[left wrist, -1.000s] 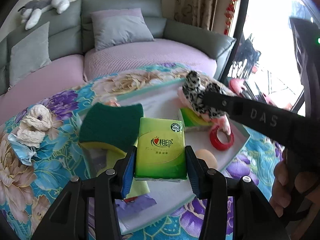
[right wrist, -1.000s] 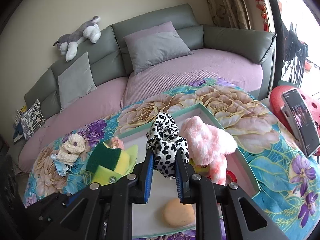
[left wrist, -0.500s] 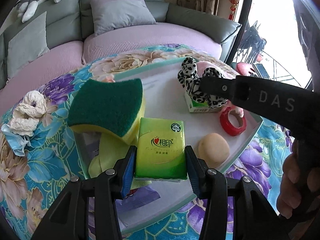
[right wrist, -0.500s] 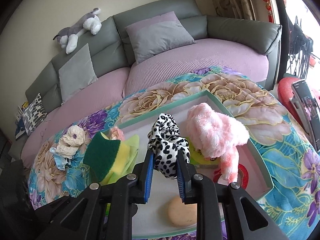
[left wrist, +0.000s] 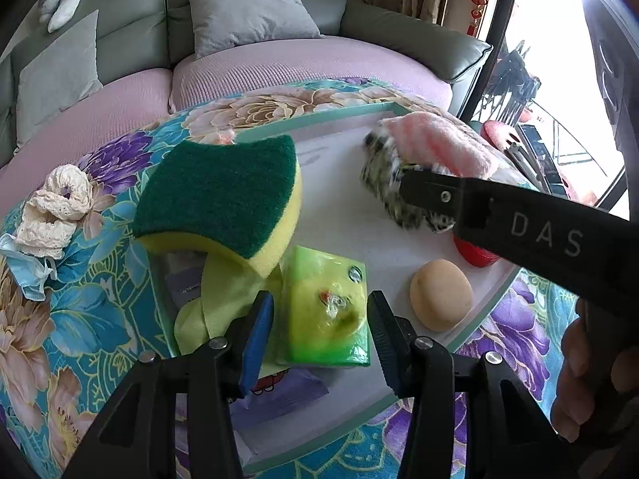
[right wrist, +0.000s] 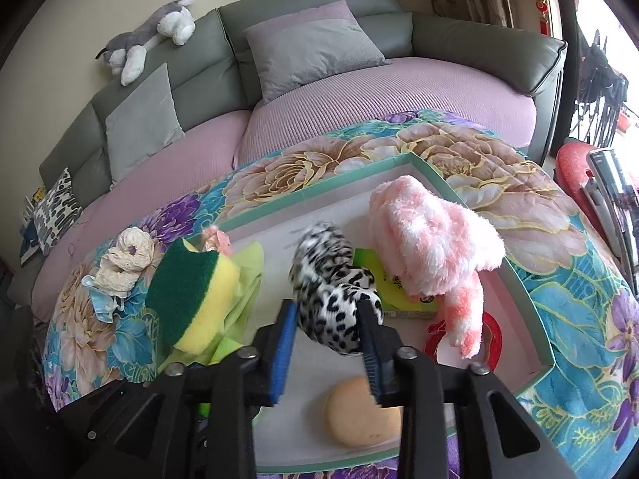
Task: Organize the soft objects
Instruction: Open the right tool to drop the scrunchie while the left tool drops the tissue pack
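My left gripper hovers low over the white, green-rimmed tray. Its jaws are opening, and the green tissue pack lies blurred between them with a gap on each side. My right gripper is over the tray's middle, its jaws opening too. The leopard-print scrunchie sits loose between them, its top blurred. In the left wrist view the right gripper's arm crosses from the right, with the scrunchie at its tip. A cream lace scrunchie and a blue face mask lie on the floral tablecloth, left of the tray.
The tray also holds a green-and-yellow sponge, a yellow-green cloth, a pink fluffy toy over a second tissue pack, a red tape ring and an orange puff. A sofa stands behind. A person's hand is at right.
Both grippers have sunk toward the tray and their jaws have spread. The tissue pack has left the left pads and tipped down. The leopard scrunchie has come loose and is sagging.
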Tool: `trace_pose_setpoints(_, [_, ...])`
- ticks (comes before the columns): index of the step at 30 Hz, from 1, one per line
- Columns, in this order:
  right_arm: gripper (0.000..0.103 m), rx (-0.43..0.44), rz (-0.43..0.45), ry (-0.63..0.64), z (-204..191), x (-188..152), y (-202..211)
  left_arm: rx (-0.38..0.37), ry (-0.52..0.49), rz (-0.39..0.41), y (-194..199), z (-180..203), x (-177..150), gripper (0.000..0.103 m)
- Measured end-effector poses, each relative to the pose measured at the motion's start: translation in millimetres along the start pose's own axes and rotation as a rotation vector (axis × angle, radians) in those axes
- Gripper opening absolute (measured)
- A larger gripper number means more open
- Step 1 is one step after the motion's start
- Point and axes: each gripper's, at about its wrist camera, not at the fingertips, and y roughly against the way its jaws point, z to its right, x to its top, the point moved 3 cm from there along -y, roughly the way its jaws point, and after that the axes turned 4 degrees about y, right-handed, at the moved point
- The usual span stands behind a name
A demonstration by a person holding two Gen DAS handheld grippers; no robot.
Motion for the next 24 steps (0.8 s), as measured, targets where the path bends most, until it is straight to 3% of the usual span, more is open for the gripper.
trace_pose_setpoints(3, [0.054, -0.008, 0.009, 0.0, 0, 1, 3, -0.002, 0.0, 0.002, 2, 1, 0, 0.064])
trace_pose_setpoints(16, [0.055, -0.039, 0.098, -0.019, 4, 10, 31, -0.012, 0.004, 0.048, 30, -5, 9, 0.068])
trace_pose_setpoints(24, [0.055, -0.04, 0.095, -0.024, 4, 11, 28, 0.039, 0.087, 0.106, 55, -42, 16, 0.068])
